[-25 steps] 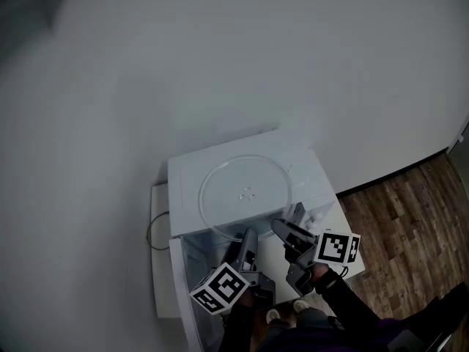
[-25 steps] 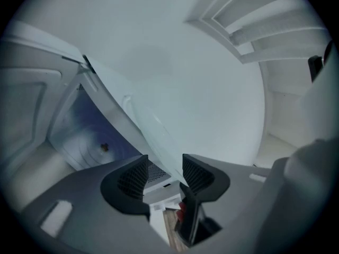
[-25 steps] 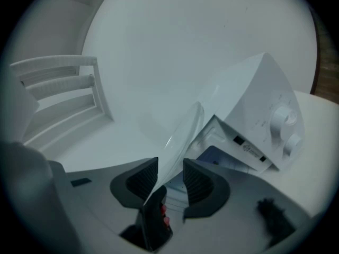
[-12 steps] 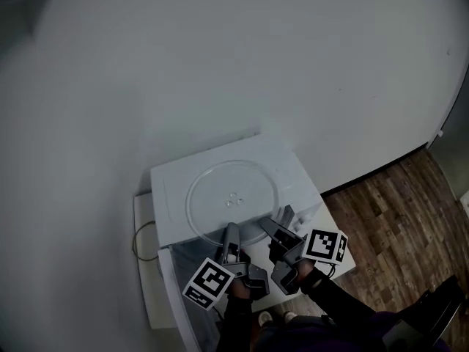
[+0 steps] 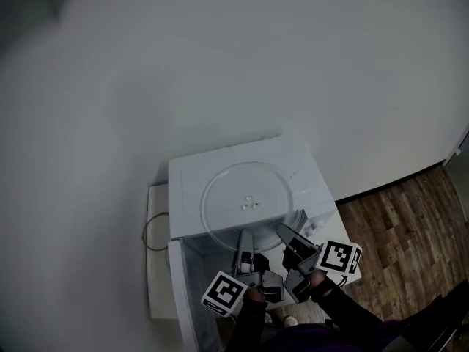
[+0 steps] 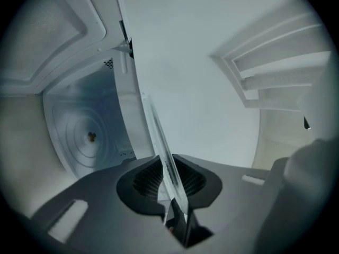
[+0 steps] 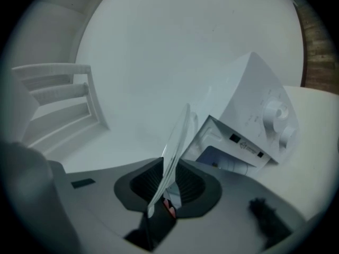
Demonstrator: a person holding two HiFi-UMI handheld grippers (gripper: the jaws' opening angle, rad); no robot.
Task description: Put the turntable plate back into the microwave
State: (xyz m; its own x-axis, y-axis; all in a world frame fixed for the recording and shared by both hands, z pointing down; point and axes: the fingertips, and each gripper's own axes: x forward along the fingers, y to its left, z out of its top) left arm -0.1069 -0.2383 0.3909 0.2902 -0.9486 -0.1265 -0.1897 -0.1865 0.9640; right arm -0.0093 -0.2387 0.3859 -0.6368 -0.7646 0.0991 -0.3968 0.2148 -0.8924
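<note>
Two grips on the near rim of the glass turntable plate (image 5: 248, 204): left gripper (image 5: 245, 238) and right gripper (image 5: 290, 235) side by side, jaws of each closing, rim pinched between the pads. Plate over the top of the microwave (image 5: 306, 173). Door (image 5: 187, 292) open; in the cavity (image 6: 63, 115), a small drive hub (image 6: 91, 136).
</note>
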